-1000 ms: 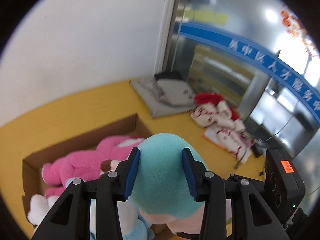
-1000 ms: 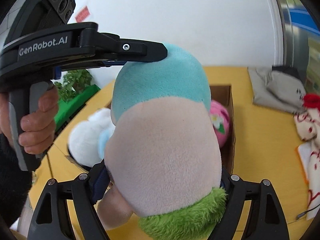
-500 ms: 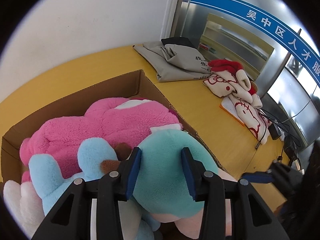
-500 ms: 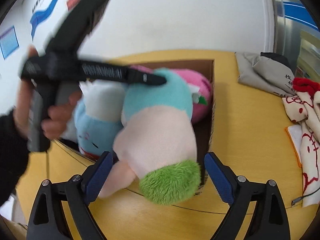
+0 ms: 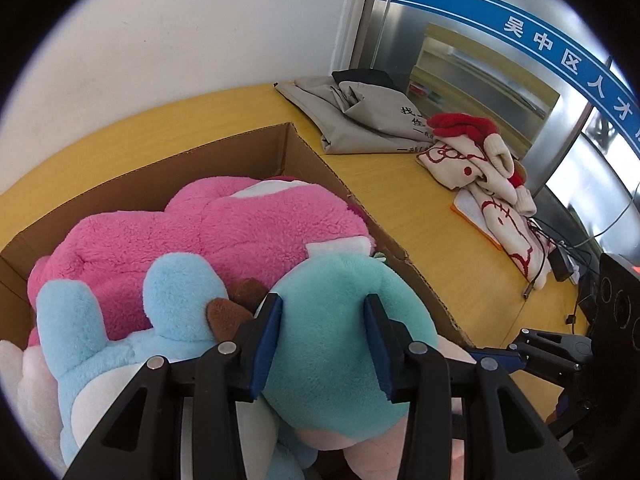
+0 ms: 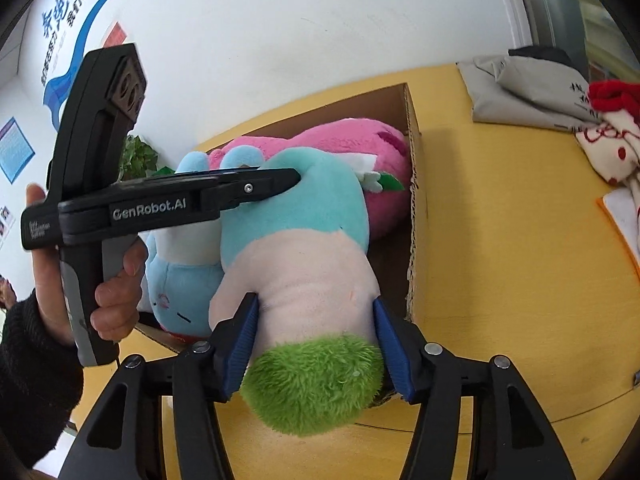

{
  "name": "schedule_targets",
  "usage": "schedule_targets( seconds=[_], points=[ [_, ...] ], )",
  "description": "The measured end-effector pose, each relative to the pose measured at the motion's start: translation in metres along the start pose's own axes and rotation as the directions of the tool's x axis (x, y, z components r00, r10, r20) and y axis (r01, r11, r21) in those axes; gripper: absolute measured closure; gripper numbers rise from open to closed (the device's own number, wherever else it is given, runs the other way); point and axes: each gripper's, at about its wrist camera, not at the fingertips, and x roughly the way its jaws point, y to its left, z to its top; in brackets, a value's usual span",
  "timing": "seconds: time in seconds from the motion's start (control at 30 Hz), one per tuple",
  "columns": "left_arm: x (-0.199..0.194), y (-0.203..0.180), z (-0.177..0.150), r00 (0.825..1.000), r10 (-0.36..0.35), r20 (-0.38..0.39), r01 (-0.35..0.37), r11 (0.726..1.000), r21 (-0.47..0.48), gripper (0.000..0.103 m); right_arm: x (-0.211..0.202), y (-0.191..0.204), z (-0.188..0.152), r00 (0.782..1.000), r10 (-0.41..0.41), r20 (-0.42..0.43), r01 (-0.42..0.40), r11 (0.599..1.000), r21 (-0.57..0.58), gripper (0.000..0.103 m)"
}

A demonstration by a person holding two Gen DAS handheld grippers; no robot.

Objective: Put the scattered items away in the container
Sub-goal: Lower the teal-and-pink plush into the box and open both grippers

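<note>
A plush toy (image 5: 336, 344) with a teal top, pink middle and green tuft (image 6: 316, 384) lies tilted over the near edge of the cardboard box (image 5: 312, 152). My left gripper (image 5: 324, 312) is shut on its teal end and shows from the side in the right wrist view (image 6: 294, 178). My right gripper (image 6: 316, 308) is closing, its pads touching both flanks of the pink part above the tuft. In the box lie a pink plush (image 5: 240, 232), a light-blue plush (image 5: 120, 320) and a white one (image 5: 24, 380).
On the yellow table (image 6: 500, 280) right of the box lie a folded grey cloth (image 5: 360, 120) and a red-and-white patterned cloth (image 5: 480, 172), with cables (image 5: 560, 248) beyond. A hand (image 6: 116, 300) holds the left gripper's handle. A green plant (image 6: 136, 156) stands behind.
The toy has come down from the air onto the plushes in the box. The right gripper let go and opened wide, then closed in again on the toy's lower part. The left grip held.
</note>
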Motion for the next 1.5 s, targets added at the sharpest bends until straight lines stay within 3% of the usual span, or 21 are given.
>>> schedule_targets(
  seconds=[0.23, 0.33, 0.4, 0.57, 0.63, 0.83, 0.93, 1.0, 1.1, 1.5],
  points=[
    [0.008, -0.007, 0.001, 0.998, 0.066, -0.004, -0.066, 0.997, -0.040, 0.061, 0.002, 0.030, 0.001, 0.986, -0.165, -0.022, 0.162, 0.982, -0.096, 0.041],
    [0.008, -0.017, -0.001, 0.993, 0.121, 0.001, -0.121, 0.992, -0.037, 0.061, 0.009, 0.039, -0.002, 0.965, -0.259, -0.027, 0.252, 0.956, -0.151, 0.049],
    [0.005, -0.022, -0.001, 0.991, 0.132, 0.002, -0.132, 0.991, -0.025, 0.060, 0.018, 0.049, -0.009, 0.936, -0.352, -0.026, 0.337, 0.914, -0.227, 0.055],
    [-0.024, -0.015, -0.006, 0.996, 0.094, 0.005, -0.094, 0.994, -0.050, 0.056, 0.011, 0.045, -0.013, 0.953, -0.297, -0.054, 0.282, 0.940, -0.192, 0.054],
    [-0.044, -0.008, -0.017, 0.998, 0.060, -0.004, -0.060, 0.996, -0.070, 0.057, 0.004, 0.044, -0.014, 0.960, -0.271, -0.074, 0.256, 0.951, -0.172, 0.050],
    [-0.094, 0.008, -0.092, 0.992, 0.124, -0.007, -0.124, 0.992, -0.009, 0.057, -0.023, 0.070, -0.018, 0.977, -0.213, -0.009, 0.207, 0.961, -0.183, 0.046],
    [-0.088, 0.024, -0.131, 0.985, 0.150, -0.083, -0.154, 0.987, -0.035, 0.054, 0.001, 0.084, -0.023, 0.964, -0.261, -0.050, 0.243, 0.943, -0.229, 0.042],
    [-0.091, 0.041, -0.148, 0.994, 0.085, -0.065, -0.092, 0.988, -0.120, 0.051, 0.021, 0.084, -0.030, 0.949, -0.307, -0.072, 0.285, 0.932, -0.225, 0.035],
    [-0.098, 0.055, -0.162, 0.999, 0.019, -0.051, -0.028, 0.981, -0.193, 0.052, 0.021, 0.084, -0.035, 0.946, -0.321, -0.047, 0.307, 0.933, -0.188, 0.034],
    [-0.120, 0.038, -0.200, 0.999, 0.013, -0.047, -0.022, 0.984, -0.178, 0.052, -0.004, 0.102, -0.078, 0.942, -0.333, -0.049, 0.317, 0.926, -0.207, 0.034]
  ],
)
